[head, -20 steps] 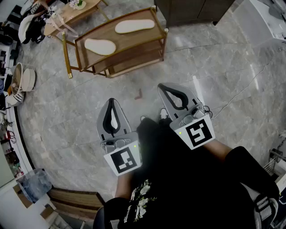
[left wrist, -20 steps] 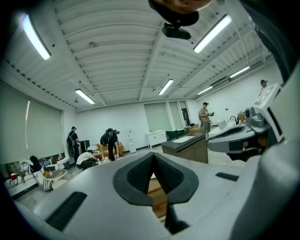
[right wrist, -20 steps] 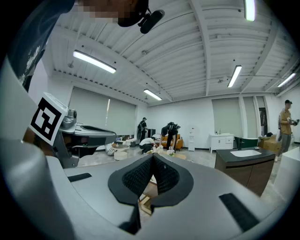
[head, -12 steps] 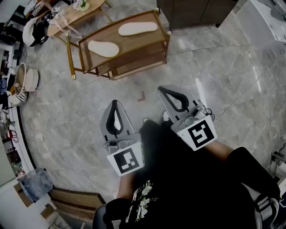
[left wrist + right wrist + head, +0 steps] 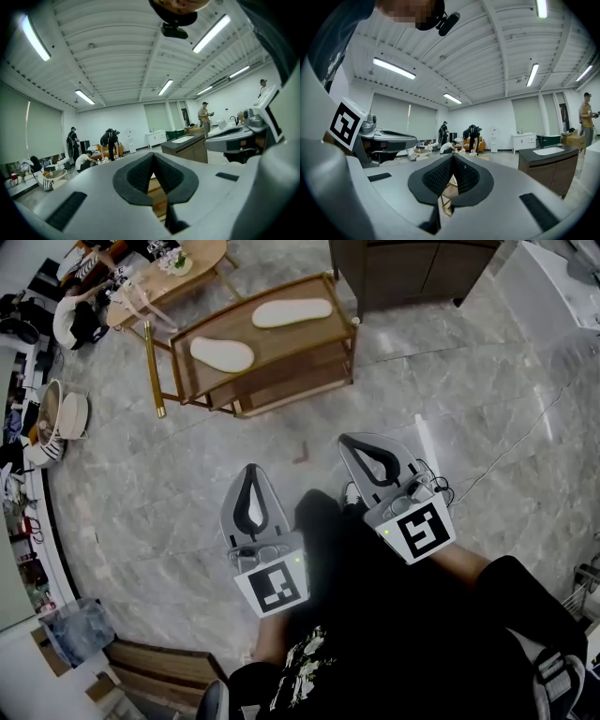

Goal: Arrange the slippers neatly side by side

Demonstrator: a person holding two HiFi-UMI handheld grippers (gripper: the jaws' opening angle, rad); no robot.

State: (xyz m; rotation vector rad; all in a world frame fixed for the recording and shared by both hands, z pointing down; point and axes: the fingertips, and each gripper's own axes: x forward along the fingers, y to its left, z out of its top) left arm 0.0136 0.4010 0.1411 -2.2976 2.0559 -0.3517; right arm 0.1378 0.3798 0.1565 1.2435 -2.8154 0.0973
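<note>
Two pale slippers lie apart on the top shelf of a low wooden rack: one slipper at its left end, the other slipper nearer the right end, both sole-flat and angled differently. My left gripper hangs over the marble floor well short of the rack, shut and holding nothing. My right gripper is level beside it, also shut and holding nothing. In the left gripper view the jaws meet at the tips; the right gripper view shows its tips touching too, with the rack glimpsed through the gap.
A dark cabinet stands behind the rack at the right. A light wooden table with clutter is at the far left, bowls and shoes along the left wall. A cable trails on the floor. People stand far off.
The rack sits slightly lower in the head view and both grippers have shifted a little down and right in the picture. Both stay shut.
</note>
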